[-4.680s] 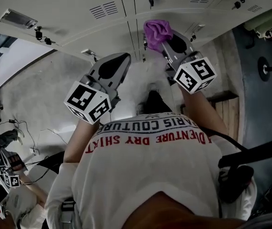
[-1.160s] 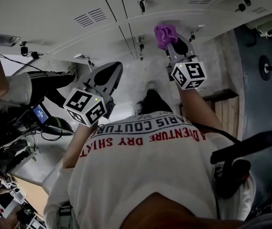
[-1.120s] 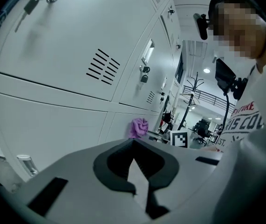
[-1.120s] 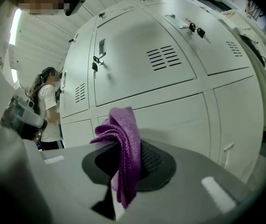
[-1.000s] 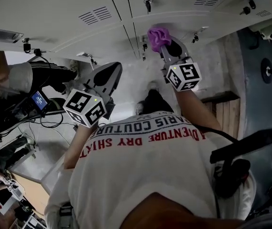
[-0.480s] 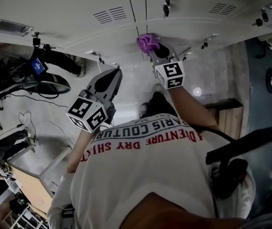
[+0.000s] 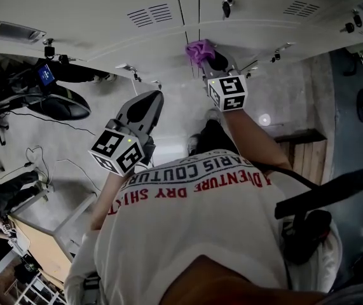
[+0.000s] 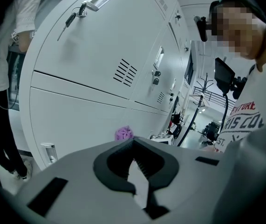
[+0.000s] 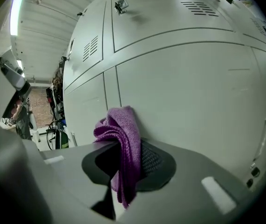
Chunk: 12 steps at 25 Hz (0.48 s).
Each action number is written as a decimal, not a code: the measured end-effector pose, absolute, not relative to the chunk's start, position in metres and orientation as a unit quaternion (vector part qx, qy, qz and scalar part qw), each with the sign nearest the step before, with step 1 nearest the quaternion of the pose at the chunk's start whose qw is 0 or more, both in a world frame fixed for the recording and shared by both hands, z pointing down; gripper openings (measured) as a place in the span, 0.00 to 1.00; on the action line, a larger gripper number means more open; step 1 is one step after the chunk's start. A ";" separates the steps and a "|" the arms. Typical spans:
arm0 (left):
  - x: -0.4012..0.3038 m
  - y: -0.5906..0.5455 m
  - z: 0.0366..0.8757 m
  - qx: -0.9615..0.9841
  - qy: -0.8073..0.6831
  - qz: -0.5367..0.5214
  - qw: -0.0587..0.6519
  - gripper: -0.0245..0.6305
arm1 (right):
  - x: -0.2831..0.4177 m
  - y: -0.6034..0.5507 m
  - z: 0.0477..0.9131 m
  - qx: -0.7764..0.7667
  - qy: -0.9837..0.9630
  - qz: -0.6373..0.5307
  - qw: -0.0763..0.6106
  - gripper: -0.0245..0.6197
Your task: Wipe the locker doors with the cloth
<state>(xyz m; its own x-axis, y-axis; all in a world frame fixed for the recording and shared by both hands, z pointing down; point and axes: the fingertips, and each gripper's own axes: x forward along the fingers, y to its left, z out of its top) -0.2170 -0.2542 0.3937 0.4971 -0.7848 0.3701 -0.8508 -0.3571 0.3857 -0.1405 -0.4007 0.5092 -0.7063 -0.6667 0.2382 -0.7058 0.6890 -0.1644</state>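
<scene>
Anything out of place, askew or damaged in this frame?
Nothing stands out. The purple cloth is clamped in the right gripper and bunched against a locker door, which shows no visible dents or marks. The left gripper is shut on nothing and held back from the lockers.

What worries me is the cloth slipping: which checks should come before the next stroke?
1. Purple knitted cloth pinched in the right tongs: ok.
2. Cloth against the white metal locker door: ok.
3. Left tongs shut, empty and off the door: ok.
4. Dangling lock key apart from the cloth: ok.
5. Dirt left on the door: cannot tell.
</scene>
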 end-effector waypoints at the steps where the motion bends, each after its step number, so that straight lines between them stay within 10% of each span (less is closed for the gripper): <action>1: -0.216 -0.255 0.394 0.822 -0.497 0.061 0.271 0.04 | -0.139 -0.401 0.509 0.375 -0.915 0.122 0.080 0.12; 12: -0.191 -0.267 0.393 0.839 -0.468 0.074 0.267 0.04 | -0.079 -0.423 0.509 0.413 -0.899 0.114 0.086 0.12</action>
